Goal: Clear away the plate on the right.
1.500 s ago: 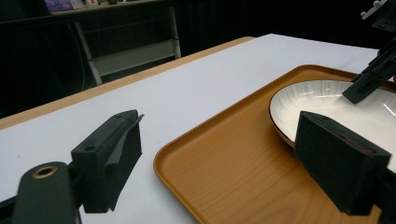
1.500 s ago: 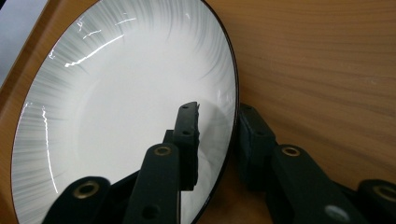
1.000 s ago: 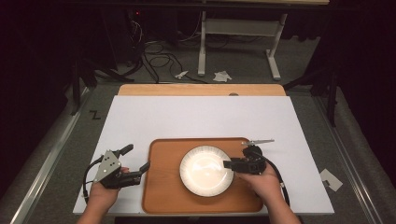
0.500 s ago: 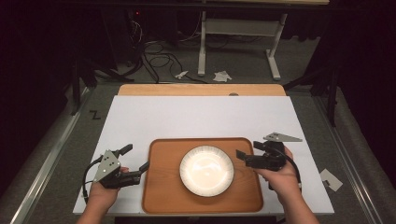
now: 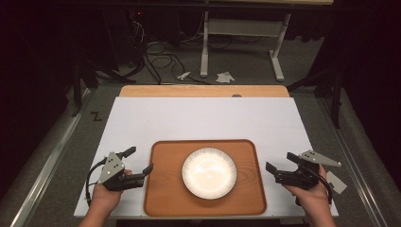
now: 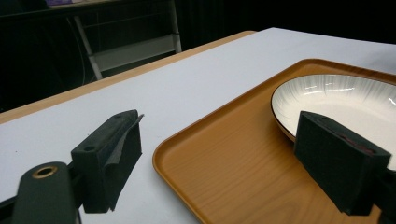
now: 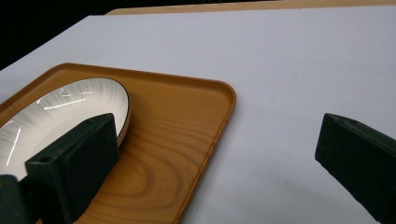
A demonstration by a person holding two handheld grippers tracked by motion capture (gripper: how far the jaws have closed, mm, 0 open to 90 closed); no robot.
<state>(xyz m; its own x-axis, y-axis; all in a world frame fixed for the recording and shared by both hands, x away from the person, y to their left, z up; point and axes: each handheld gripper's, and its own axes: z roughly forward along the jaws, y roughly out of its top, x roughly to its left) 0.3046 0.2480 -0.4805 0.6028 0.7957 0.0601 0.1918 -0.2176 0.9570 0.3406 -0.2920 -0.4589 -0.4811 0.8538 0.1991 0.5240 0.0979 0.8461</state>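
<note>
A round white plate [image 5: 209, 172] with a dark rim lies in the middle of a brown wooden tray [image 5: 165, 189] near the table's front edge. My left gripper [image 5: 139, 160] rests open just left of the tray, held by a hand. In the left gripper view its jaws [image 6: 224, 154] stand wide apart with nothing between them, straddling the tray's [image 6: 219, 140] corner, with the plate [image 6: 345, 100] to the right. My right gripper [image 5: 280, 161] is open just right of the tray. The right gripper view has its empty jaws [image 7: 219, 154] spanning the tray's [image 7: 177, 121] edge, beside the plate [image 7: 60, 112].
The white table top [image 5: 203, 118] stretches bare beyond the tray to a wooden strip [image 5: 203, 91] at its far edge. On the dark floor behind lie cables [image 5: 156, 52] and a white metal stand [image 5: 236, 28]. A metal rail [image 5: 52, 161] runs along the table's left side.
My right gripper has drawn back to the right, from the plate's right rim to the table beside the tray, jaws open. The left gripper and the plate have stayed put.
</note>
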